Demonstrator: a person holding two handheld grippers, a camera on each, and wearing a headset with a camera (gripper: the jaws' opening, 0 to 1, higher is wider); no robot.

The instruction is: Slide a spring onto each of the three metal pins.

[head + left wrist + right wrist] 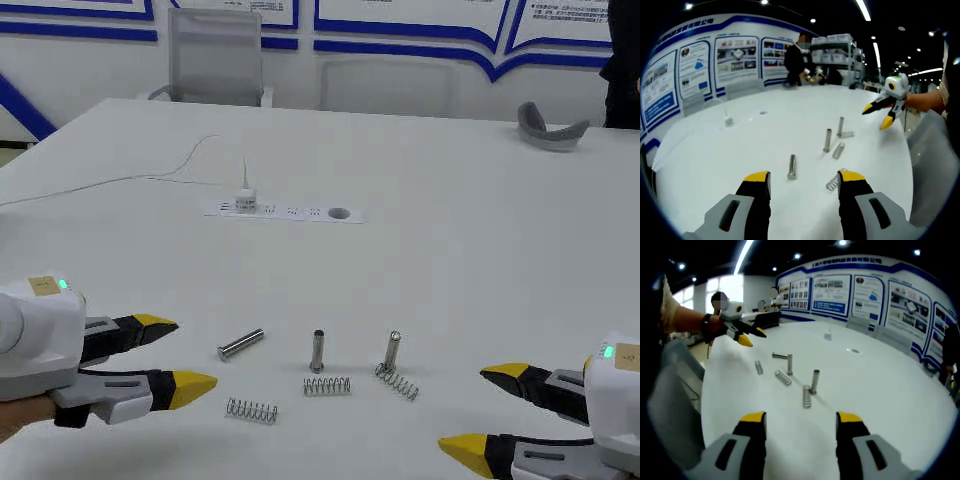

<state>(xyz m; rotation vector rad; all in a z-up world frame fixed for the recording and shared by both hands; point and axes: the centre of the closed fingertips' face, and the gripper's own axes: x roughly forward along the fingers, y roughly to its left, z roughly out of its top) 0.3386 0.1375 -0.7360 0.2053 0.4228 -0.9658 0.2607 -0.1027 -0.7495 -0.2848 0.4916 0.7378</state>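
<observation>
Three metal pins are on the white table (pixel 450 250). The left pin (pixel 241 344) lies on its side; the middle pin (pixel 318 350) and the right pin (pixel 393 349) stand upright. Three springs lie loose just in front of them: one (pixel 251 410) on the left, one (pixel 327 385) at the middle pin's foot, one (pixel 398 381) touching the right pin's base. My left gripper (pixel 178 353) hovers open to the left of the lying pin (pixel 792 166). At the lower right my right gripper (pixel 482 410) is open too, facing the nearest spring (pixel 806 396) and pin (pixel 815 381).
A flat white socket strip (pixel 285 211) with a plug and a thin cable lies mid-table. Behind the table stands a grey chair (pixel 215 55). A grey curved band (pixel 550 128) rests at the far right. People stand beyond the table's far end (pixel 796 62).
</observation>
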